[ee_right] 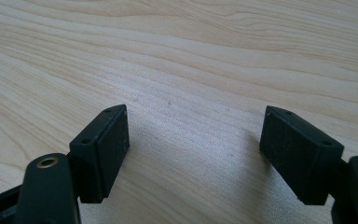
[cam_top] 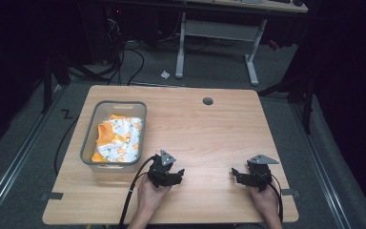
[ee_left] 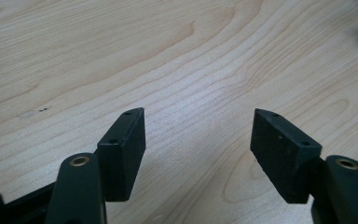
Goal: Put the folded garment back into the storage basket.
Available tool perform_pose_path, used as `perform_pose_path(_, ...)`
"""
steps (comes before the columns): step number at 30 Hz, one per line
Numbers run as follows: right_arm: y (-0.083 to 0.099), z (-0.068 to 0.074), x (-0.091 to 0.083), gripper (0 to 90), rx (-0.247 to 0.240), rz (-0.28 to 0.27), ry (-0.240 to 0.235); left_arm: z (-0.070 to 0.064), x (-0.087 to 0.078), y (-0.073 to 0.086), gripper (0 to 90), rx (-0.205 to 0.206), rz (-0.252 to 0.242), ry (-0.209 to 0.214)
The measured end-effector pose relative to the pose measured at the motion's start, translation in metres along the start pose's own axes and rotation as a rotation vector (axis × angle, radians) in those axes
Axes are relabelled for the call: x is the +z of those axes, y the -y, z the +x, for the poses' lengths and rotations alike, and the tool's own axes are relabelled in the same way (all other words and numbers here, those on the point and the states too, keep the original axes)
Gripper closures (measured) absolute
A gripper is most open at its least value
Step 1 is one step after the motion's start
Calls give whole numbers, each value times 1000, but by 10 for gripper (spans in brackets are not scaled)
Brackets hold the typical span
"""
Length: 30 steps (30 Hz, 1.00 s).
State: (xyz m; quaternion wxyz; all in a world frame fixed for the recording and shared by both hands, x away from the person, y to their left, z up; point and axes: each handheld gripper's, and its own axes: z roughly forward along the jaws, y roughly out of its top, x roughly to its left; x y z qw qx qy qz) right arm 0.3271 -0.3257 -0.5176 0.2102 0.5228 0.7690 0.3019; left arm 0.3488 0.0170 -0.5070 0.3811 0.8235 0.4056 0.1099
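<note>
Both grippers rest low over the near part of a light wooden table (cam_top: pixel 205 129), each held by a hand. My left gripper (cam_top: pixel 177 175) points right; in the left gripper view (ee_left: pixel 198 135) its jaws stand wide apart over bare wood. My right gripper (cam_top: pixel 236 174) points left toward it, a short gap between the two. In the right gripper view (ee_right: pixel 196 135) its jaws are also spread with nothing between them. At the table's left stands a grey plastic bin (cam_top: pixel 89 143) holding crumpled orange-and-white cloth (cam_top: pixel 118 138).
A round cable hole (cam_top: pixel 208 101) lies near the table's far edge. A black cable (cam_top: pixel 132 188) trails from the left gripper off the near edge. Behind the table stand a white desk frame (cam_top: pixel 181 47) and floor cables (cam_top: pixel 124 62).
</note>
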Motion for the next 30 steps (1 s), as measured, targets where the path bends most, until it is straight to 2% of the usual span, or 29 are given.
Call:
perform_pose_path(4,0,0,0,242,0,0,0,0,1,0,360,-3,-1,1)
perform_pose_path(9,0,0,0,242,0,0,0,1,4,2,359,1,3,-18)
perform_pose_path(14,0,0,0,242,0,0,0,-3,9,5,359,46,18,-55)
perform_pose_path(17,0,0,0,242,0,0,0,-4,13,8,357,55,16,-63)
perform_pose_path(20,0,0,0,242,0,0,0,-4,14,11,354,52,-11,-65)
perform_pose_path(30,0,0,0,242,1,0,0,-5,14,11,340,49,-9,-69)
